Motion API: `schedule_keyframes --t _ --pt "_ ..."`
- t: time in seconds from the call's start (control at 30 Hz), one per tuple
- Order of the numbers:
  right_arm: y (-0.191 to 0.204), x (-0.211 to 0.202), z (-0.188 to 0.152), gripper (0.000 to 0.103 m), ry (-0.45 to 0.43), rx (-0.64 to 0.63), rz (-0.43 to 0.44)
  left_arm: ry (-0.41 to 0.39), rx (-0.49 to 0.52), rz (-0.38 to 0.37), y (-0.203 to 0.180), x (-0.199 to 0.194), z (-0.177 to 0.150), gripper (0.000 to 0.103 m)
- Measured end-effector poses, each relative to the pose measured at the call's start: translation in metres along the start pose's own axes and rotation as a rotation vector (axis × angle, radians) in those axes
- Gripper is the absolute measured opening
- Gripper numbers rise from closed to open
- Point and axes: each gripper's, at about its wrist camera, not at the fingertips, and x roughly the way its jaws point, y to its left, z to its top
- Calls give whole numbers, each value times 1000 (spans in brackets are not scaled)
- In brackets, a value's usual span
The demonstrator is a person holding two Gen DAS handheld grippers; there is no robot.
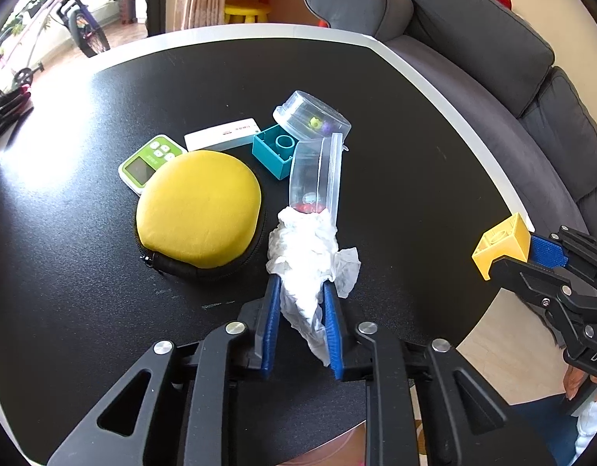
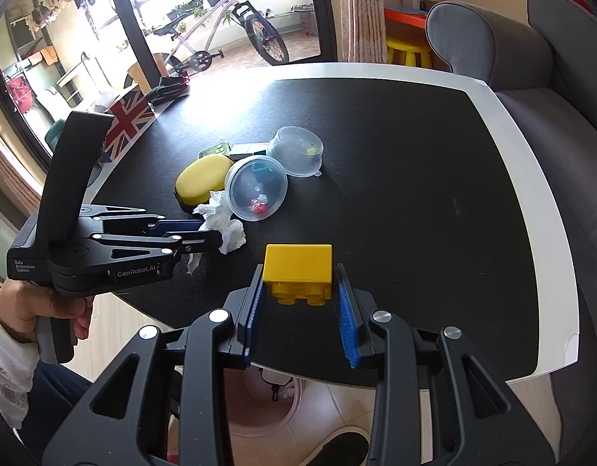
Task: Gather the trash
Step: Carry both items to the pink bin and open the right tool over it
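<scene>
On the black worktop (image 1: 104, 291) lie two clear plastic tubs (image 1: 316, 178), one round yellow zip pouch (image 1: 199, 207) and one teal block (image 1: 275, 149). The left tongs (image 1: 298, 283) are clamped on one crumpled white tissue (image 1: 304, 250). The right tongs (image 2: 298, 272) grip one yellow plastic building block (image 2: 297, 264).

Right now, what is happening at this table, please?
A person holds a gripper in each hand. The left gripper is shut on a crumpled white tissue on the black table. The right gripper holds a yellow toy block near the table's edge. A yellow pouch, clear plastic cups and a teal block lie untouched.
</scene>
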Motion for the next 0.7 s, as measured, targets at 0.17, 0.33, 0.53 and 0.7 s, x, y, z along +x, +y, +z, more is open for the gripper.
schedule_keyframes --t 0.17,0.33,0.53,0.7 --pt "1 -1 0 34 -3 -4 1 -12 14 3 0 -7 -2 15" --pt "3 -2 -1 34 -6 -11 1 -31 23 8 2 -25 -9 15" --pt "12 -6 1 34 -16 -34 7 -57 33 17 4 -44 -17 15" --pt "22 -9 1 34 -19 -64 12 -86 45 24 5 -62 -24 15"
